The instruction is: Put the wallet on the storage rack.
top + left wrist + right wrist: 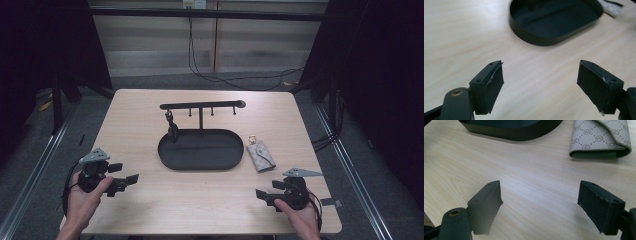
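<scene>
A black oval tray point(165, 156) sits mid-table, with a T-shaped peg rack point(200, 105) rising from its back. A small dark item point(171, 129) hangs from the rack's left peg. A beige patterned key pouch point(260, 155) lies flat just right of the tray. My left gripper point(125, 174) is held near the table's front left, open with nothing between its fingers, aimed toward the tray point(536, 41). My right gripper point(267, 189) rests at the front right, also open and holding nothing. Its own view has the pouch point(599, 137) ahead to the right and the tray's rim point(511, 133) ahead to the left.
The light wooden table point(200, 210) ends close behind both hands. Dark curtains flank the table, and cables trail over the floor beyond its far edge. Bare wood lies between each gripper and the tray.
</scene>
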The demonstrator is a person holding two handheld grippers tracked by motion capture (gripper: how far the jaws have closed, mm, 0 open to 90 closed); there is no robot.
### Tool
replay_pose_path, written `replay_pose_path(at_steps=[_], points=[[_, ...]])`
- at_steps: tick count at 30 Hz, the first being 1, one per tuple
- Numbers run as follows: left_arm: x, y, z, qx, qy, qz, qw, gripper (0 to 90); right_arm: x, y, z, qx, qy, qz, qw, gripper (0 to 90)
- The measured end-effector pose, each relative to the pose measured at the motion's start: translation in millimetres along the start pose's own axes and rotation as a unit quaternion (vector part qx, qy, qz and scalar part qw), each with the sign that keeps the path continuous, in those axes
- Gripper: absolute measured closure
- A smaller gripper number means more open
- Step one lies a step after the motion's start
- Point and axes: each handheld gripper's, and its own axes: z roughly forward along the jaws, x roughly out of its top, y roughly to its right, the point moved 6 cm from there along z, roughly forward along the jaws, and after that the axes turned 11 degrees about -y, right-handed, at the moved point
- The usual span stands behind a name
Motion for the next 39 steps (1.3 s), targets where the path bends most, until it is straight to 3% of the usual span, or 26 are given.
replay_pose_path(at_steps=[2, 4, 6, 9, 12, 18, 21, 26, 33, 39], points=[[-4.5, 1.3, -0.3, 0.019, 0.009, 0.002, 0.9998, 21.8, 0.7, 1.7, -0.8, -0.004, 0.0, 0.002, 1.0, 18.7], [-11.3, 3.7, 1.1, 0.009, 0.014, -0.004, 0.9999, 22.0, 1.1, 3.7, -2.8, 0.0, -0.004, 0.013, 0.9999, 19.2], [-16.9, 7.4, 2.7, 0.021, 0.013, 0.003, 0.9997, 22.0, 3.3, 6.5, -5.4, -0.005, -0.003, 0.018, 0.9998, 19.3], [-25.6, 15.0, 5.4, -0.001, 0.004, 0.014, 0.9999, 22.0, 8.4, 10.8, -10.2, -0.014, 0.0, 0.022, 0.9997, 19.6], [-34.3, 26.8, 5.1, -0.002, 0.01, 0.026, 0.9996, 23.6, 14.0, 13.8, -14.6, -0.017, 0.005, 0.023, 0.9996, 20.5], [-46.9, 46.3, 11.8, -0.033, 0.002, 0.033, 0.9989, 23.0, 16.6, 15.4, -13.6, -0.011, -0.004, 0.028, 0.9995, 20.9], [-45.8, 46.5, 17.2, -0.037, -0.003, 0.044, 0.9983, 20.6, 25.4, 19.9, -18.7, -0.017, -0.001, 0.032, 0.9994, 19.9], [-46.6, 43.7, 19.1, -0.04, -0.005, 0.035, 0.9986, 19.0, 44.9, 25.7, -26.5, -0.025, 0.002, 0.028, 0.9993, 18.9], [-52.1, 42.5, 14.6, -0.04, -0.005, 0.034, 0.9986, 21.1, 69.0, 27.9, -24.1, -0.039, -0.035, 0.012, 0.9986, 17.6], [-51.1, 42.7, 16.2, -0.044, -0.007, 0.035, 0.9984, 21.2, 84.0, 29.9, -13.5, -0.054, -0.073, 0.005, 0.9958, 16.9]])
